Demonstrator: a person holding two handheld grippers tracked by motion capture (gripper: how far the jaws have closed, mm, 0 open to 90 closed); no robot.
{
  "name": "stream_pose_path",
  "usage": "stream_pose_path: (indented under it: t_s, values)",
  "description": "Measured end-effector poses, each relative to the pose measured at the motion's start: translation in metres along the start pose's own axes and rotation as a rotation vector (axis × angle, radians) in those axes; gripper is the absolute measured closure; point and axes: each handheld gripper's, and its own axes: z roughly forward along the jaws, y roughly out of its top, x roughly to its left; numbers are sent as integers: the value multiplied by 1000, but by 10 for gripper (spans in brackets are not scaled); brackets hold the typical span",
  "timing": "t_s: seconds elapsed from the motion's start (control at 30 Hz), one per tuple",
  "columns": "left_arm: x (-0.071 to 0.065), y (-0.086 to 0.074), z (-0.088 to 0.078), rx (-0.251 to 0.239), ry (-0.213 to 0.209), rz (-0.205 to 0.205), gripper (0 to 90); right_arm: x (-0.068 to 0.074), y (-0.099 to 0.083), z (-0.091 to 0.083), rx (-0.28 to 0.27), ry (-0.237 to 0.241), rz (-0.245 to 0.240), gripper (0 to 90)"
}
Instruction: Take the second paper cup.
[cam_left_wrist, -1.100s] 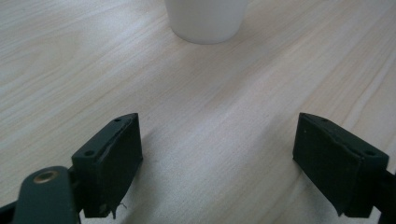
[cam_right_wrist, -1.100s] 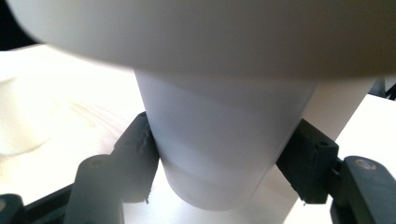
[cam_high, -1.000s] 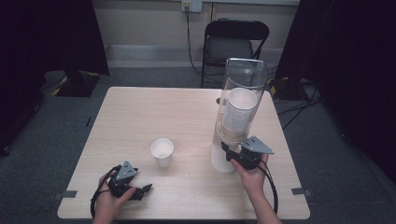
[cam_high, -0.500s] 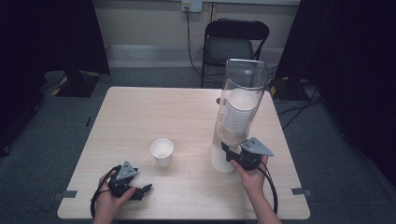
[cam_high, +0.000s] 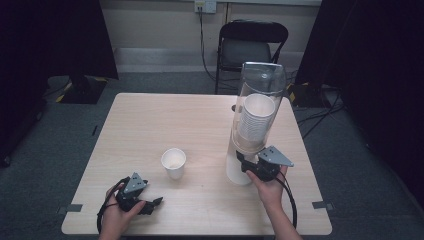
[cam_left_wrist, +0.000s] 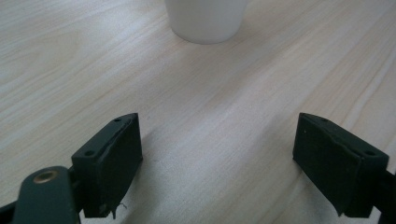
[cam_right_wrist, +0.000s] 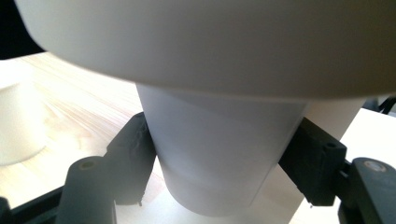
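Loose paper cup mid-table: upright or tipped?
Upright. The paper cup stands on its base on the table, open rim up; contents cannot tell.

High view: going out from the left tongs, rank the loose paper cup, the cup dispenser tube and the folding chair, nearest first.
From the left tongs:
1. Loose paper cup, just ahead and slightly right, mid-table.
2. Cup dispenser tube, at the table's right side, with the right tongs at its base.
3. Folding chair, on the floor beyond the table's far edge.

Beyond the far edge of my light wooden surface (cam_high: 150, 125) I see a black folding chair (cam_high: 251, 47) on grey carpet, a wall outlet (cam_high: 205, 6) with a cable hanging down, and dark curtains (cam_high: 50, 40) alongside.
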Motion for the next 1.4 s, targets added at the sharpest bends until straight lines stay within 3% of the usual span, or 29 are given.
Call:
stream_pose_path:
  t_s: [0.2,0.33,0.37,0.4,0.43,0.47,0.5,0.57,0.63,0.7,0.87,1.0,1.17,1.2,1.4]
  values:
    - [0,0,0,-3,1,-3,153,-1,-7,0,8,6,-22,367]
    - [0,0,0,0,0,0,153,-2,-6,2,23,14,-11,379]
    - [0,0,0,0,0,0,153,-1,-10,5,111,12,-41,384]
    - [0,0,0,-1,1,-1,153,0,-26,10,205,14,-62,383]
    - [-1,-1,0,2,1,-4,153,0,-45,11,243,8,-55,380]
    - [0,0,-1,1,3,0,154,1,-47,6,204,-2,-63,380]
    - [0,-1,-1,2,-1,-4,154,2,-47,4,192,21,-20,377]
    - [0,-1,-1,2,0,-3,154,4,-40,5,217,50,-62,372]
    - [0,-1,-1,1,-1,-4,154,0,-35,5,248,62,-29,369]
    - [0,0,-1,2,0,-2,153,-4,-37,5,288,69,-43,366]
    - [0,0,-1,2,0,-3,153,-12,-46,-6,298,75,-15,362]
    - [0,0,-1,3,0,-2,153,-12,-46,-16,313,84,-50,359]
    - [0,0,-1,3,0,-3,153,-19,-46,-25,296,51,-30,354]
    - [0,0,-1,3,0,-3,153,-28,-46,-29,287,21,-9,350]
    - [0,0,-1,3,-1,-3,153,-49,-56,-37,295,-18,28,342]
